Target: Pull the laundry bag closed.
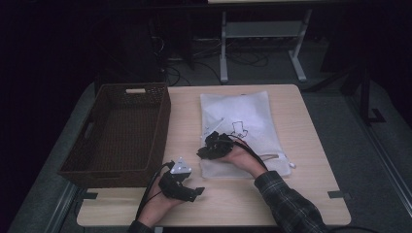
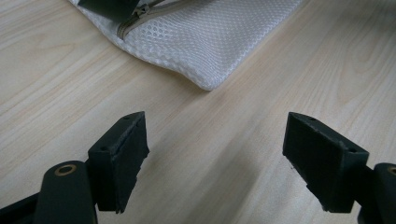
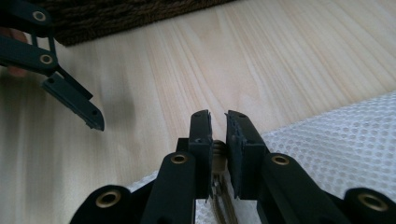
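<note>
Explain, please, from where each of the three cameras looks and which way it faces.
High view: above the near table edge, looking forward and down at the brown basket, mesh bag, both forearms and tongs.
Left gripper view: rides the left tongs, jaws wide apart, facing the bag's corner.
Right gripper view: rides the right tongs, jaws nearly shut around the bag's zipper, facing the basket.
Shared: both gripper views show the bag and wooden table.

**Dim room, brighter close-ups**

The high view is dark and grainy; beyond the desk the room sinks into black. Both gripper views are evenly lit, with soft shadows on the wood. The left gripper casts a blurred shadow; near jaws look slightly soft.
</note>
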{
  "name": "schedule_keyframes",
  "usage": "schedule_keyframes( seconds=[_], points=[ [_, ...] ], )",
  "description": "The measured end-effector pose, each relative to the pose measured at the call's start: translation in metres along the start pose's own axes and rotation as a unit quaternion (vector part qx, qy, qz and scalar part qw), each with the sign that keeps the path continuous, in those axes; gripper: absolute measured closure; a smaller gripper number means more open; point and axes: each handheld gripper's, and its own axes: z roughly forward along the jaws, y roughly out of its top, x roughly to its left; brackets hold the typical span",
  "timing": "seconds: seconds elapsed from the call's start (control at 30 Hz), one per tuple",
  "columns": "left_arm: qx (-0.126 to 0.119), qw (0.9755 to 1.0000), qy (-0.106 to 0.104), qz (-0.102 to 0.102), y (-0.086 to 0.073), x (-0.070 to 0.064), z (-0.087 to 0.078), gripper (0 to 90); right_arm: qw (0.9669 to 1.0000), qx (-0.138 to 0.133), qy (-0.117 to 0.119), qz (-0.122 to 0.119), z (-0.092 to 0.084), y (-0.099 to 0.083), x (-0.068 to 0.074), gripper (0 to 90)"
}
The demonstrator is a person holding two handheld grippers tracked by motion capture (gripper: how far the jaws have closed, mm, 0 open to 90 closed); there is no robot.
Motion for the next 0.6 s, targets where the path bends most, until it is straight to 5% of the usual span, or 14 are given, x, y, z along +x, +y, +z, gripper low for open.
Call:
schedule_keyframes(
  seconds=[0.6],
  points=[
    [0.005, 1.0, 0.001, 0.004, 0.0, 0.0, 0.001, 22.1, 0.9999, -0.001, -0.001, 0.01, -0.019, -0.016, -0.004, 77.5]
  ],
)
